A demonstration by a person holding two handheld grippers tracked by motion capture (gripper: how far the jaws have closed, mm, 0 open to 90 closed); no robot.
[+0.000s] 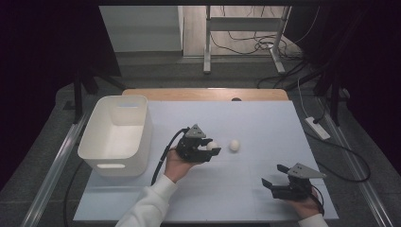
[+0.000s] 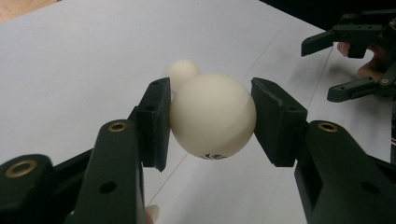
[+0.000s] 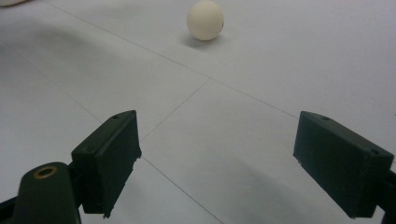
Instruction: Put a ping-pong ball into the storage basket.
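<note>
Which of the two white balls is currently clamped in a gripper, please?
The ball between the left gripper's pads is clamped; the other ball lies free on the table, just beyond it.

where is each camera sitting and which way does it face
High view: above the person's side, looking forward and down on the table; forearms, left gripper, right gripper, bin.
Left gripper view: rides the left gripper, looking along jaws shut on a held ball.
Right gripper view: rides the right gripper, jaws open, low over the sheet.
Shared: all three show the loose ball.
</note>
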